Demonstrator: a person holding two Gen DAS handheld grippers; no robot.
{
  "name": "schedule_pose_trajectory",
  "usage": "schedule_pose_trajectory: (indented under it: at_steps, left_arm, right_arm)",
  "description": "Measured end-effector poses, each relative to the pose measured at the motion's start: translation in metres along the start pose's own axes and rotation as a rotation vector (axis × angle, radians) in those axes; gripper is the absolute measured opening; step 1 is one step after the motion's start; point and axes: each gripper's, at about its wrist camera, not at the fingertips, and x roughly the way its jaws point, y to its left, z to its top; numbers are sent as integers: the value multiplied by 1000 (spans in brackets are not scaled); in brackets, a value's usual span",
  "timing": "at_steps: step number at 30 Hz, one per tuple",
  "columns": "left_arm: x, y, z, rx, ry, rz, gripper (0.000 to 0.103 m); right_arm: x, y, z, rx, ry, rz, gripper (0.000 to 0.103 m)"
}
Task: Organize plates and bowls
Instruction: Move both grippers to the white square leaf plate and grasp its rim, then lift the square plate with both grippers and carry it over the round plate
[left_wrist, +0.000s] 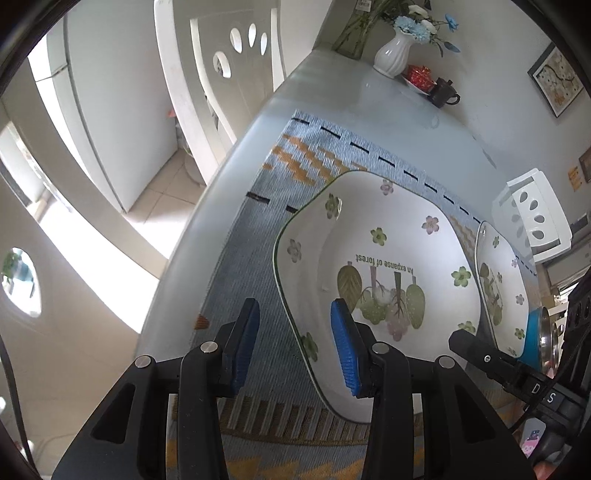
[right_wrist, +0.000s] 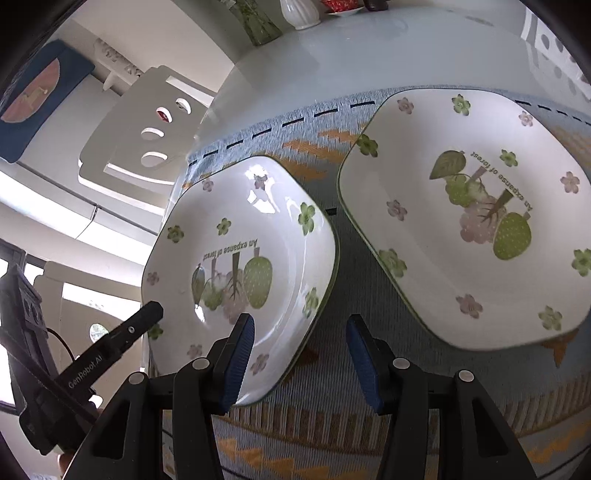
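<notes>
Glossy squarish ceramic plates (right_wrist: 243, 236) (right_wrist: 461, 221) on woven placemat (right_wrist: 325, 398).

Pale glass-topped table (left_wrist: 388, 110) under a woven blue mat (left_wrist: 258, 236), white cut-out chairs (left_wrist: 221, 62), white flower vase (left_wrist: 393, 55), framed picture (left_wrist: 557, 81) on wall, sunlit tiled floor (left_wrist: 162, 199)

Open left tongs (left_wrist: 295, 343) straddle the near rim of a floral plate (left_wrist: 384, 280) on a woven mat (left_wrist: 255, 236).
</notes>
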Motion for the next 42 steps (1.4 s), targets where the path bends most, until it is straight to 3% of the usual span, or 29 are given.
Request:
schedule_pose_trajectory:
  at_steps: [4,8,9,10,15,20,28,42]
  left_arm:
    - [7,0,2,-14,8,-37,36]
    - [17,-3,3,-19,28,-78,34]
    - [18,-4,3,-19,32,-93,29]
    - [20,-5,2,-19,35,-98,28]
    - [14,0,-4,-36,0,-153,24]
    - [3,-9,-9,24,-29,-131,24]
    - [-16,-9,-21,53,-73,-161,24]
    - [-94,-8,-70,95,-147,-176,24]
  right_arm:
    - [5,3,4,-24,-31,0,49]
    - [15,3,6,-39,-23,8,26]
    - [18,4,6,-49,-21,9,20]
    - [19,4,5,-60,-25,9,18]
    - [18,6,0,-109,-42,15,18]
    - [10,12,-6,-160,-61,6,18]
    - [2,9,-11,-158,-58,34,18]
    - [-62,26,-66,-227,-116,49,19]
